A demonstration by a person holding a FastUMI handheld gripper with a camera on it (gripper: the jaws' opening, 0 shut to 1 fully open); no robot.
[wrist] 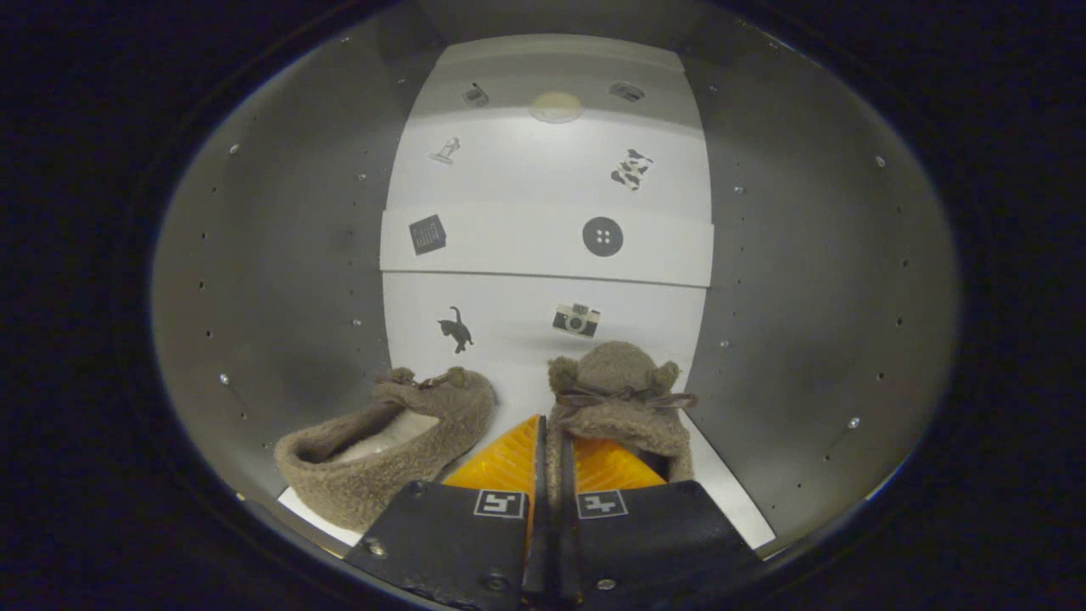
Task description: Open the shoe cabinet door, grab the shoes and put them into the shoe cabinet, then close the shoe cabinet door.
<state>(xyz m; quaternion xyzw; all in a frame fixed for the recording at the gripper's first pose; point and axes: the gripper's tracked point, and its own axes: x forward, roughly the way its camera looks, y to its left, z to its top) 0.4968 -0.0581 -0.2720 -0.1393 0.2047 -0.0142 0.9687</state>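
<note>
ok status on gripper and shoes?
Gripper inside cabinet, shut on right shoe's heel edge. Left shoe already on the floor beside it. Nothing in the way.

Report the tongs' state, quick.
Tongs: closed, pinching the rim of the right slipper inside the cabinet.

The white cabinet floor [509, 386] is carrying two fuzzy brown slippers. The left slipper [386, 445] is lying angled, opening showing. The right slipper [618, 399] is sitting near it, apart, its edge pinched in the tongs [551, 458].
</note>
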